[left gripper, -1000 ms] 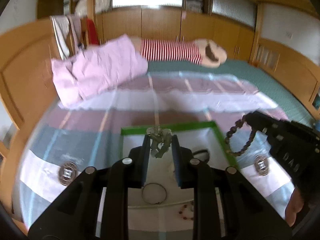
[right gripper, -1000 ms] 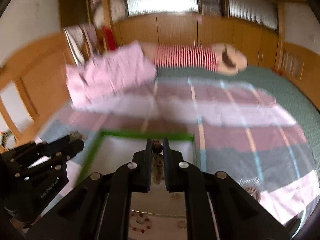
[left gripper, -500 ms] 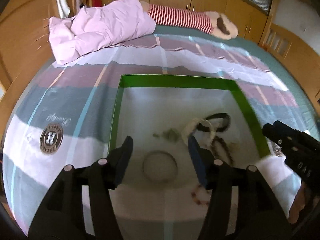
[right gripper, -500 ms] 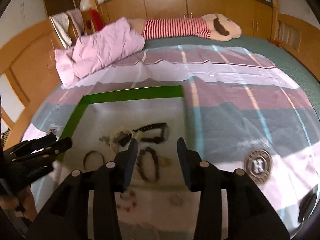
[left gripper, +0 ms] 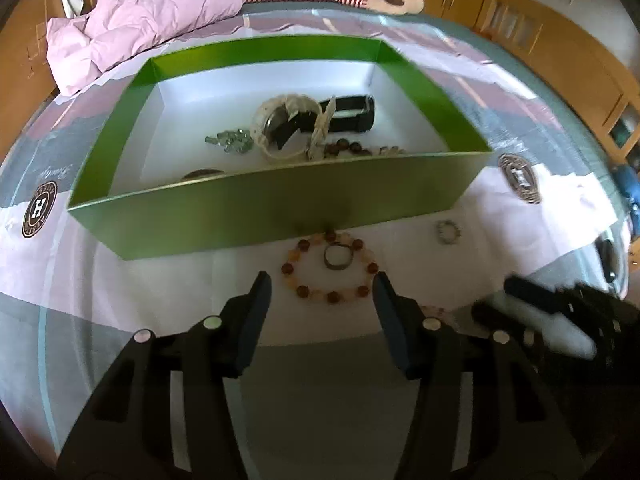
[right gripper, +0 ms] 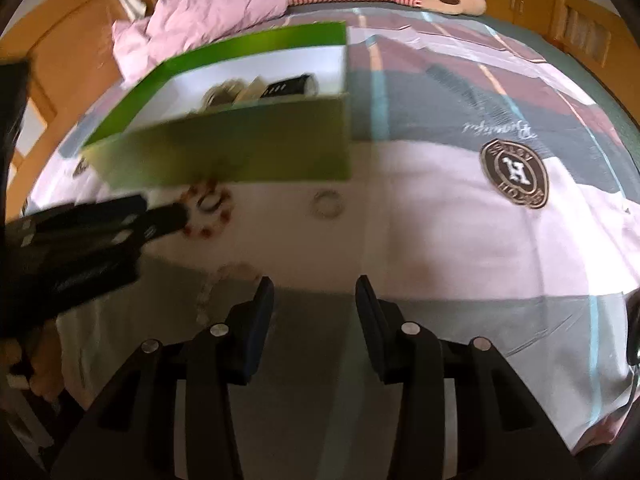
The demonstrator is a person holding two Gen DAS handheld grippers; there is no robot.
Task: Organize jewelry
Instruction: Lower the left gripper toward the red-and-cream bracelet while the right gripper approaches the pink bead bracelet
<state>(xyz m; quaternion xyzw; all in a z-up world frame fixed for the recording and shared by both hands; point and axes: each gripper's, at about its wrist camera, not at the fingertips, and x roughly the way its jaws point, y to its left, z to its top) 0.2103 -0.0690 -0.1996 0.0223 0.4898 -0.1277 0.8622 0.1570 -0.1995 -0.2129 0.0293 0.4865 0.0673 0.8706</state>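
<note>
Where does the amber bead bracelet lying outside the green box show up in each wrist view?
Left wrist: amber bead bracelet, centre, just beyond the open fingers, a ring inside its loop.
Right wrist: centre-left, blurred, at the tip of the left gripper.
Shared landmark: green box, directly behind it.

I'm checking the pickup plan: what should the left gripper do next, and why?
Probably ease the left gripper down onto the bead bracelet and pinch one side. Its jaws are closing slightly with nothing between them, and the bracelet lies just ahead, outside the green box.

glossy green box [left gripper: 280,204], cloth bedsheet [left gripper: 120,292]
</note>
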